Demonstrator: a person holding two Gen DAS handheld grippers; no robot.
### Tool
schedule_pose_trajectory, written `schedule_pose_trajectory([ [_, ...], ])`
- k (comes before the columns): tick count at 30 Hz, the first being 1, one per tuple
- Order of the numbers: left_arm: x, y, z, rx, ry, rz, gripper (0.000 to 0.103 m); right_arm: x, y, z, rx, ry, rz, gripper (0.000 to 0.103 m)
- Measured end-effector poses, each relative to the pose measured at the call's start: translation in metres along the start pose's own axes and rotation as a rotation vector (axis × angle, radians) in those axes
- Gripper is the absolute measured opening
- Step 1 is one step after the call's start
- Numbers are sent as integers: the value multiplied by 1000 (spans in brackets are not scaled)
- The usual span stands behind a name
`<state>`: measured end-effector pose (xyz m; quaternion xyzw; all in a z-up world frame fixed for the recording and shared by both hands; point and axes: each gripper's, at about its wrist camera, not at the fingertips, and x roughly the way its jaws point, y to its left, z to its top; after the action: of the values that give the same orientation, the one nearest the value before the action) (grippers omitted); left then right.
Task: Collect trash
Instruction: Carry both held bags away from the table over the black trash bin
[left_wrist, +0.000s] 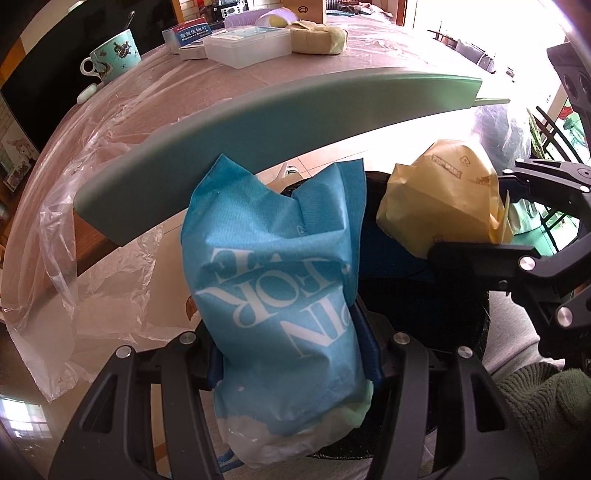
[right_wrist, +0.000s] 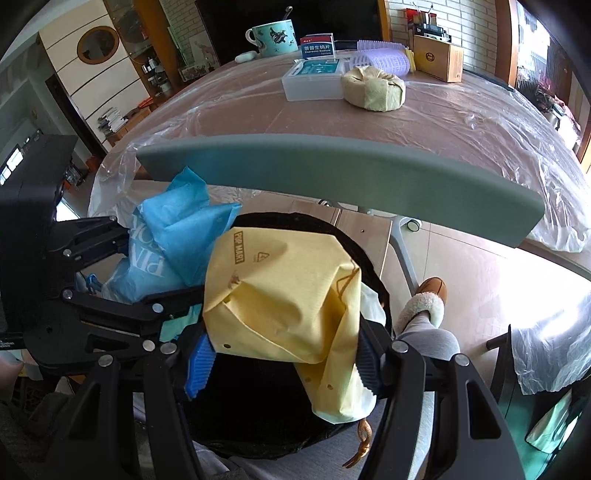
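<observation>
Step in hand: both bags hang over the bin, ready to be dropped in, as I judge it.
Left gripper (left_wrist: 291, 365): jaws closed nearly all the way on the blue bag (left_wrist: 273, 280), pads pressing its crumpled lower part from either side.
Right gripper (right_wrist: 284, 362): jaws partly open but clamped on the yellow bag (right_wrist: 280, 291); the blue-ribbed finger (right_wrist: 199, 369) and the black one press its lower edge.
Blue bag, long axis: runs straight out from the left jaws, its loose end pointing towards the table's near edge.
Yellow bag, long axis: also runs forward from its jaws, bulging wide above them; a brown cord handle (right_wrist: 362, 439) dangles below.
Black bin (right_wrist: 258, 424): sits on the floor under the grey chair back (right_wrist: 332, 177), in front of the table (right_wrist: 461, 118); its dark opening lies directly beneath both bags.
Key relation: the yellow bag sits over the middle of the bin's mouth; the blue bag hangs nearer its left rim, touching or just beside the yellow one.
Which hand is nearer: the right, by my reading, since its load is centred over the opening.
Risk: the blue bag might catch on the rim if let go where it is.
</observation>
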<state>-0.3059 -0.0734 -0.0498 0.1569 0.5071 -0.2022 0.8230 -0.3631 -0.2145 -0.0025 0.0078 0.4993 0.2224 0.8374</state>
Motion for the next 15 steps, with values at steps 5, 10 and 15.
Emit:
schedule_pose_trajectory([
  [5,3,1,-4,-20,-4,8,57,0,-6,-3,32,-7,11,62],
  [10,8,4,-9,-39,-6,8,57,0,-9,-2,46,-12,13,62],
  [15,12,2,-14,-45,-1,14,57,-1,-10,-5,55,-14,11,62],
])
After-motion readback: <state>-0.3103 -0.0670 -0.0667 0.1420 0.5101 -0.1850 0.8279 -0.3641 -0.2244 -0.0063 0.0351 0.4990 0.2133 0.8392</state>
